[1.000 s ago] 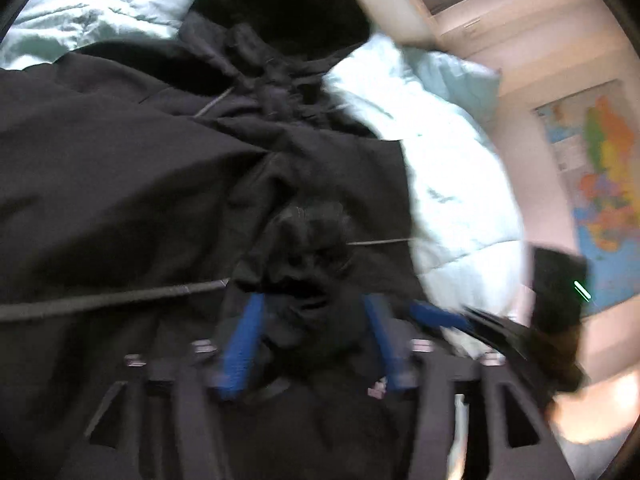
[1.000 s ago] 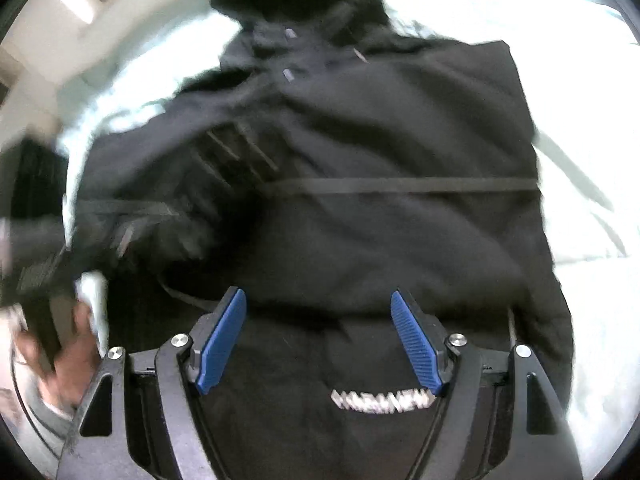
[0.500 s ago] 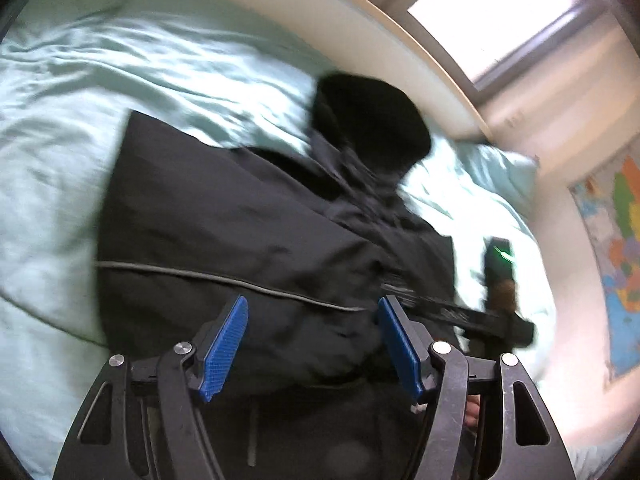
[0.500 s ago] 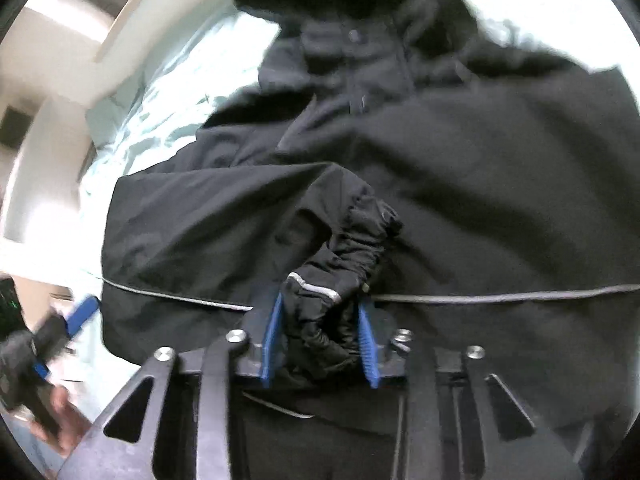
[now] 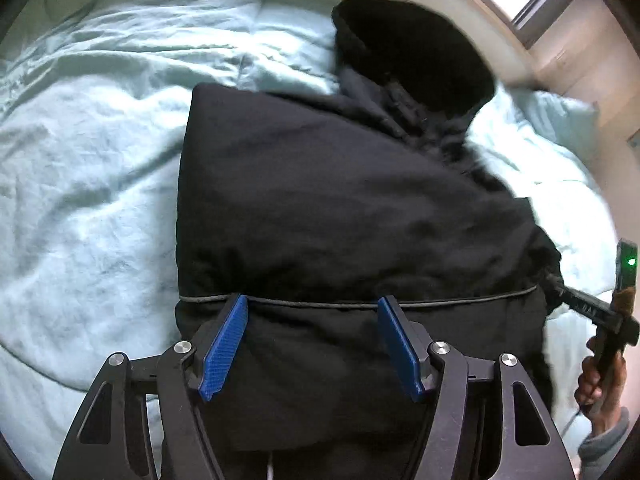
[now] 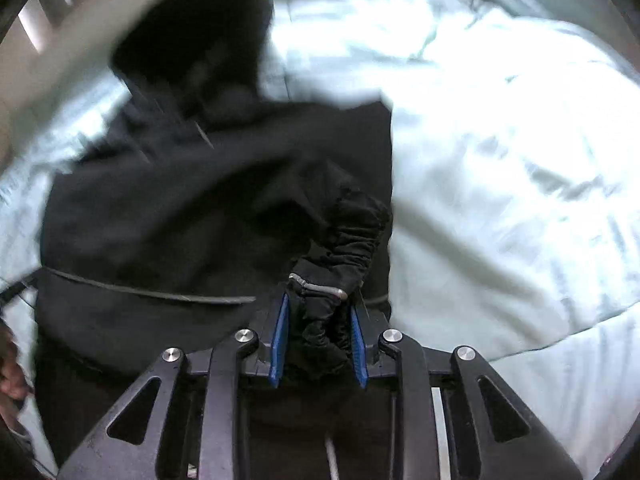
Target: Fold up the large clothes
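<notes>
Left wrist view. To the left of my left gripper [image 5: 312, 322] lies the pale green duvet [image 5: 92, 184], creased and bare. Ahead of the gripper, the black hooded jacket [image 5: 340, 208] rests flat on the duvet, its near-left edge straight. My left gripper's blue pads [image 5: 224, 344] stand wide apart above the jacket's lower panel, clamping nothing; a thin grey piping line [image 5: 400, 303] runs across the fabric just past the fingertips. Farther ahead and to the right, the hood [image 5: 416, 52] lies open toward the headboard. At the far right, my right hand [image 5: 600, 384] grips the other tool's handle beside the jacket's edge.

Right wrist view. To the left of my right gripper [image 6: 318, 308] spreads the jacket body [image 6: 168, 216], blurred, with the hood [image 6: 192, 52] ahead-left. My right gripper's blue pads [image 6: 280, 340] are drawn close together, clamped on the sleeve cuff [image 6: 320, 312], whose gathered fabric bunches up ahead of the fingertips. To the right lies the duvet [image 6: 512, 184], bright and wrinkled.
</notes>
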`<state>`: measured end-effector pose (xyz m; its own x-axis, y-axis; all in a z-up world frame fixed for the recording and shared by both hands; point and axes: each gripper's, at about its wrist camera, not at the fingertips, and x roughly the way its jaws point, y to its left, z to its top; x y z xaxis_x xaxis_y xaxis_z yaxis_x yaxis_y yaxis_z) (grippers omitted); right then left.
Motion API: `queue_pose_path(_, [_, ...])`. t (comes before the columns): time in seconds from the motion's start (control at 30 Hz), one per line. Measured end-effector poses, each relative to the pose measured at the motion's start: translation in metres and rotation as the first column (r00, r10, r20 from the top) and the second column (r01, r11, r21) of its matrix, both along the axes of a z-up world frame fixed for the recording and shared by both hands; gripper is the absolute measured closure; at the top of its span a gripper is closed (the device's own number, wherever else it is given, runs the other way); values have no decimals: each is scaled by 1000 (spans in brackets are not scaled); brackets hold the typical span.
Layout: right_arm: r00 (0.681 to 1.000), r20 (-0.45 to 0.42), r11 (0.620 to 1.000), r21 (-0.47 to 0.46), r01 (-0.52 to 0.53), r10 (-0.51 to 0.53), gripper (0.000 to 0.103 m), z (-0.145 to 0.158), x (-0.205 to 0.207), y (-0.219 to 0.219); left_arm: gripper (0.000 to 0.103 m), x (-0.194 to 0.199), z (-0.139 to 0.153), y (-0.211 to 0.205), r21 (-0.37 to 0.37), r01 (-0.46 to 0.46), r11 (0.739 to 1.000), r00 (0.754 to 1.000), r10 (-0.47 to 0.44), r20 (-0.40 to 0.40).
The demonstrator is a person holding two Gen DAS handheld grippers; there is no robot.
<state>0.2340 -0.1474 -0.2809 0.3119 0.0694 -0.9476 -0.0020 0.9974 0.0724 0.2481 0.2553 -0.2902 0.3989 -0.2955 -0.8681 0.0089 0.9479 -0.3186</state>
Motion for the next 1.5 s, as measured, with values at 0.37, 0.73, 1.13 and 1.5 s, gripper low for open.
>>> queue_pose_path(0.37, [995, 99, 998, 62, 6, -12, 44, 56, -2, -7, 35, 1, 58, 5, -57, 30, 998, 995, -25, 96])
queue_pose_path(0.73, [998, -39, 999, 3, -51, 51, 45, -42, 61, 49, 36, 61, -14, -37, 83, 71, 994, 997, -67, -43])
queue_pose_path(1.13, [995, 5, 995, 20, -101, 101, 49, 7, -1, 53, 35, -1, 40, -8, -68, 54, 996, 997, -50, 55])
queue_pose_path(1.5, [993, 41, 988, 103, -117, 113, 47, 54, 17, 54, 36, 14, 82, -19, 46, 119, 992, 985, -124, 122])
